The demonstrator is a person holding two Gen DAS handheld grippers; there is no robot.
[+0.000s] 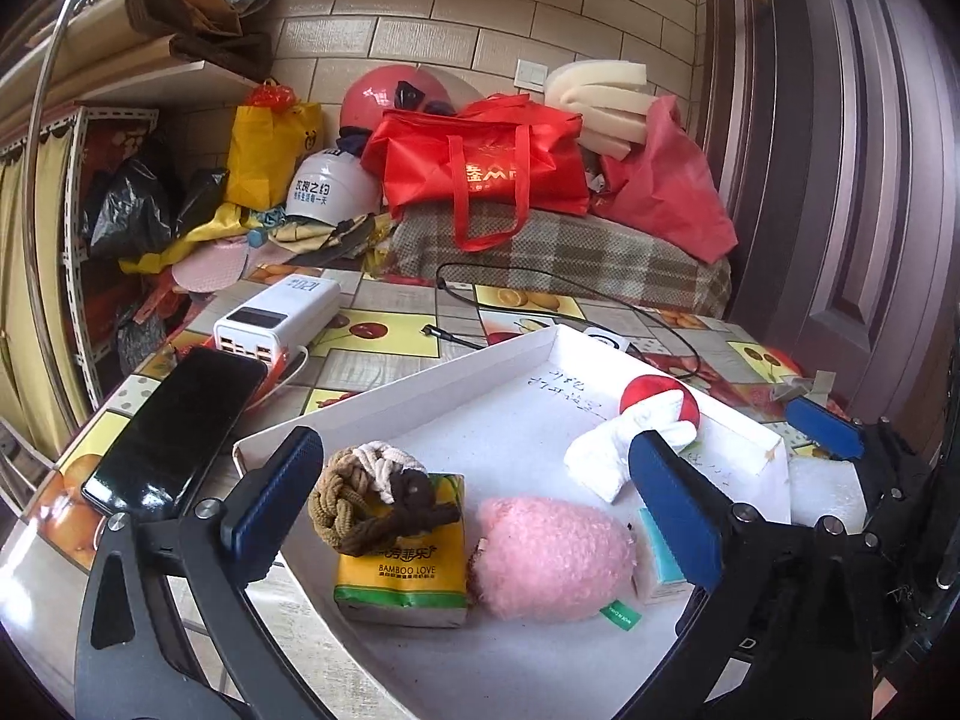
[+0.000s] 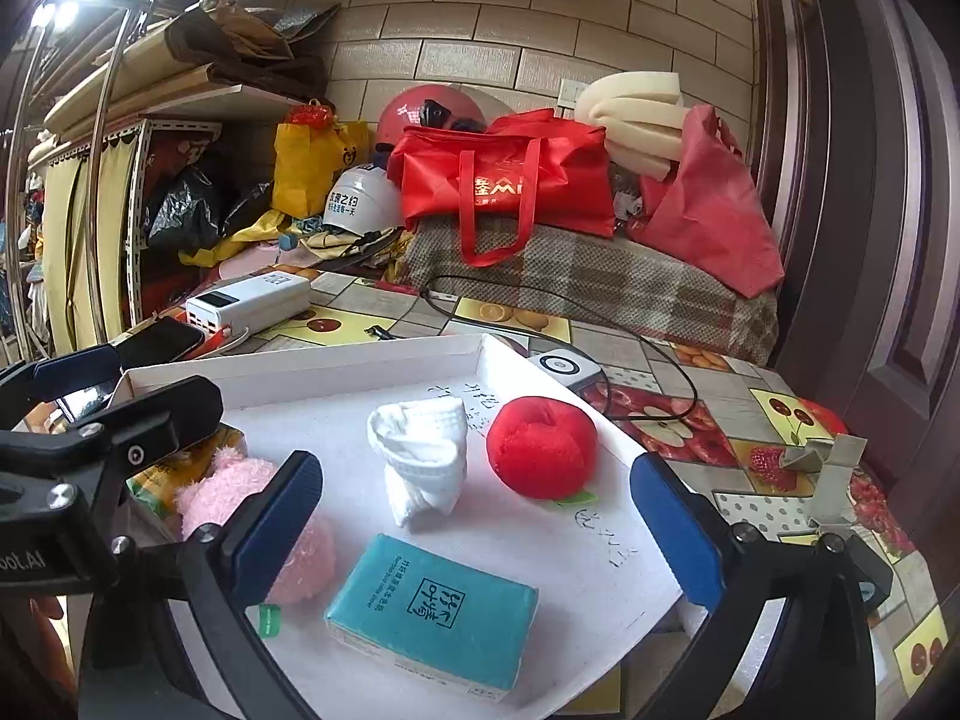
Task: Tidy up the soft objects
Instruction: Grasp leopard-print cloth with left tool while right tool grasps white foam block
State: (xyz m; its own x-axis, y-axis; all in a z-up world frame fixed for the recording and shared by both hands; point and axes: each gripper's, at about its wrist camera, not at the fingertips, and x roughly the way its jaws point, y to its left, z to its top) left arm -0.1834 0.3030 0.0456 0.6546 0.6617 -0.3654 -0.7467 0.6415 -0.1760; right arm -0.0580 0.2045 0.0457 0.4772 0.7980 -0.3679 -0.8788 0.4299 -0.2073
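A white tray (image 1: pixel 456 381) holds the soft things. In the left wrist view a knotted brown and cream rope toy (image 1: pixel 375 498) lies on a yellow tissue pack (image 1: pixel 408 576), beside a pink fluffy toy (image 1: pixel 555 558). My left gripper (image 1: pixel 480 516) is open above them, holding nothing. In the right wrist view a teal tissue pack (image 2: pixel 432 618), a rolled white sock (image 2: pixel 423 456) and a red plush apple (image 2: pixel 540 447) lie in the tray (image 2: pixel 312 360). My right gripper (image 2: pixel 480 534) is open over the teal pack, empty.
A black phone (image 1: pixel 174 426) and a white power bank (image 1: pixel 279 315) lie left of the tray. A black cable (image 1: pixel 540 312) and a small white charger (image 2: pixel 564 367) lie behind it. Red bags (image 1: pixel 480 162) and helmets pile at the back.
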